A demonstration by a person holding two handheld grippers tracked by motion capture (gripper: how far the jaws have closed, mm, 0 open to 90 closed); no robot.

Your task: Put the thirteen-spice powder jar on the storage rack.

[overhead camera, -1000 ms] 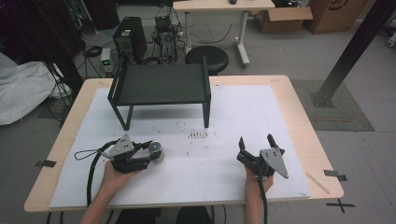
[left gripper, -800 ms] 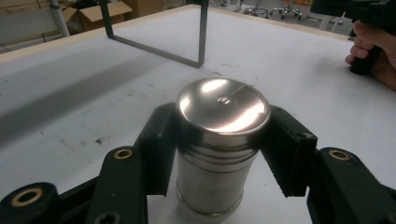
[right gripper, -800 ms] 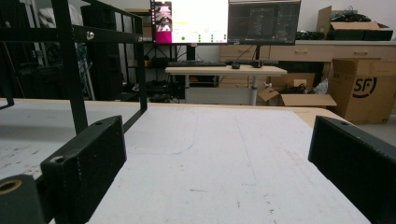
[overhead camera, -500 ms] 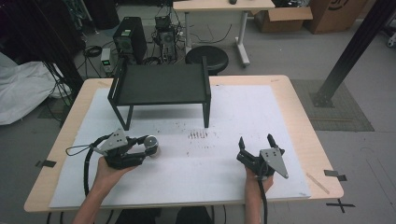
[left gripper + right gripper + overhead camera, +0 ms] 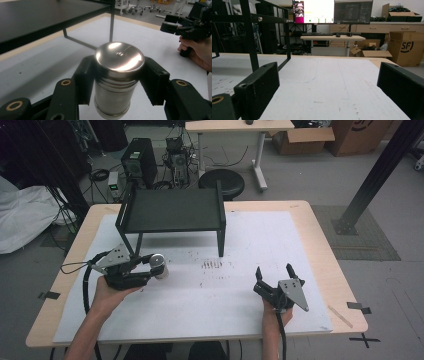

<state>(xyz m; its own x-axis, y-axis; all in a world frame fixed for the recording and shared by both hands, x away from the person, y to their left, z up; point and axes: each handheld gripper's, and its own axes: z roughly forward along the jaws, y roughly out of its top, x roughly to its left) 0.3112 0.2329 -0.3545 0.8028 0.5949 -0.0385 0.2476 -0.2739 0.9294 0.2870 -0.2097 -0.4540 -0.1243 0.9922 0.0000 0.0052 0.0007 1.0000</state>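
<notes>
1. High view: the left gripper [image 5: 150,267] is held just above the white-covered surface [image 5: 210,315], in front of the left front leg of the black metal rack [image 5: 172,210]. Its fingers are clenched on a silver metal can [image 5: 158,265], which sits at the gripper's tip, near the rack's leg but apart from it. The right gripper [image 5: 275,276] rests low near the surface's front right part, well apart from the can, its fingers spread with nothing between them. A person's forearms come in from the bottom edge.

2. Left gripper view: the metal can [image 5: 117,75] stands upright between the two black fingers [image 5: 85,80], which press on its sides just under the shiny lid. The can's bottom rim shows with the white surface [image 5: 150,37] behind it, lifted clear. The rack's shelf [image 5: 37,17] spreads across the upper left. The other hand with its gripper [image 5: 175,25] is at the upper right.

3. Right gripper view: the fingers [image 5: 259,85] stand wide apart, released, with bare white surface [image 5: 332,92] between them. The rack's post [image 5: 249,35] rises at the left.
</notes>
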